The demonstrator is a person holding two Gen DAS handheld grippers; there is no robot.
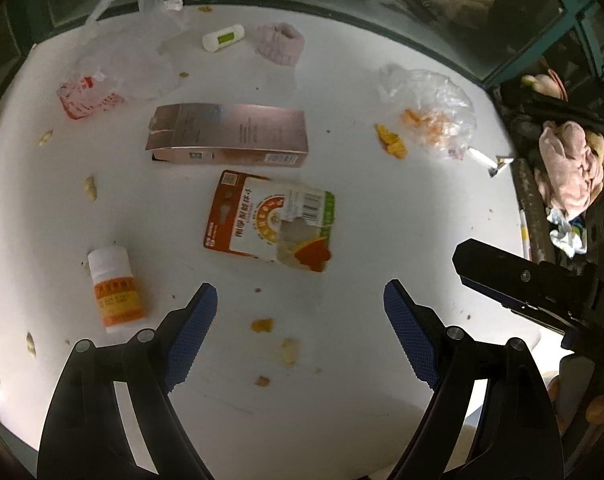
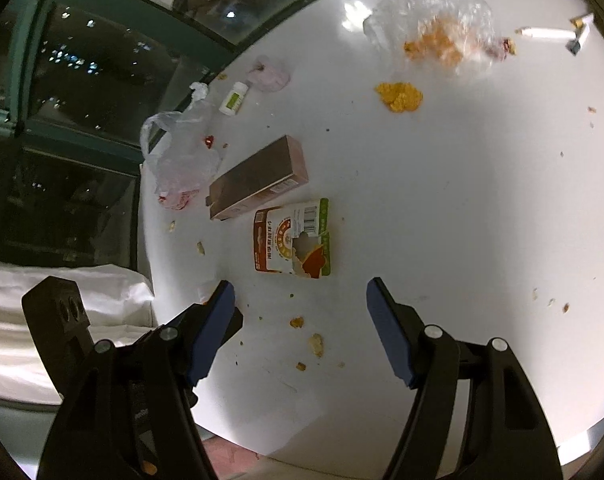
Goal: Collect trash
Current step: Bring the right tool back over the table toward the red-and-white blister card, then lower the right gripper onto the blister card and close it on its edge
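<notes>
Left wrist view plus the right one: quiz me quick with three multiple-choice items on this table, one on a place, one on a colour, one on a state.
1. Where does the orange-labelled pill bottle lie relative to the torn card package in the left wrist view?
A. To its left
B. On top of it
C. To its right

2. What colour is the long carton?
A. Green
B. Rose-brown
C. Blue

3. How is the left claw?
A. Shut on the carton
B. Shut on nothing
C. Open, holding nothing

Answers: 1 A, the bottle lies left of the package, apart from it. 2 B, its faces show metallic rose-brown. 3 C, bare table shows between its pads.
</notes>
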